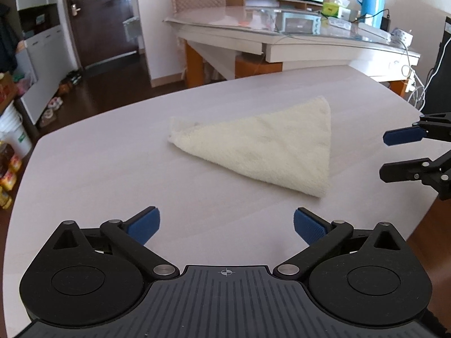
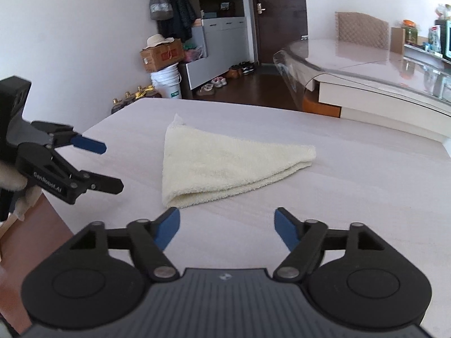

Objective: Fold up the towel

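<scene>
We've got the towel point(image 1: 262, 143) lying flat mid-frame on the pale table point(image 1: 112, 174), already folded into a triangle, so the fold looks mostly or fully done. Left gripper point(image 1: 227, 225) sits at the bottom of its own view, jaws spread wide, nothing between them, towel well clear ahead. Right gripper point(image 2: 227, 225) likewise has its jaws apart and empty, with the towel's near corner just ahead of its left pad. In the right wrist view the left gripper shows at the left edge, beside the towel, not touching. Terry cloth: light, soft, floppy, won't hold shape when lifted, layers may slide apart. If we refold, we'd pinch both layers at a corner, the near one or the rounded tip at centre right, and drag low.
</scene>
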